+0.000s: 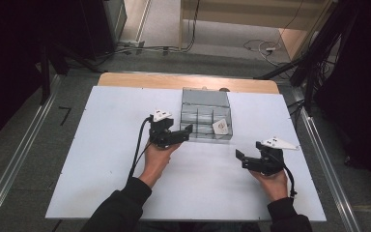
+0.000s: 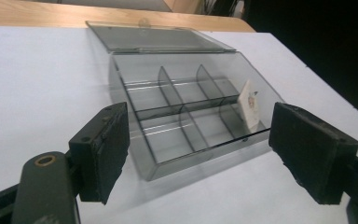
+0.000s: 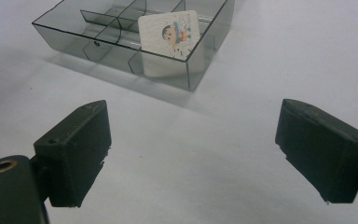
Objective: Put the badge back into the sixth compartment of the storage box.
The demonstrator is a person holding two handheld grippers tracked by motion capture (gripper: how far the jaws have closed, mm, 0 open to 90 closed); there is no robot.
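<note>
A clear grey compartment box [image 1: 206, 122] lies on the white table with its lid [image 1: 205, 98] flipped open toward the far side. A small white card with a cartoon figure [image 1: 221, 126] leans upright in the box's near right compartment; it also appears as the card [image 3: 170, 35] and the card [image 2: 249, 105]. My left gripper [image 1: 186, 133] is open just at the box's [image 2: 186, 116] near left corner, nothing between its jaws. My right gripper [image 1: 241, 159] is open above bare table, a short way in front of the box [image 3: 135, 32] to its right.
The white board [image 1: 101, 159] lies on a wooden table whose far edge [image 1: 140, 79] shows behind the box. Metal rails run along both sides. Cables lie on the floor beyond. The box's other compartments hold nothing.
</note>
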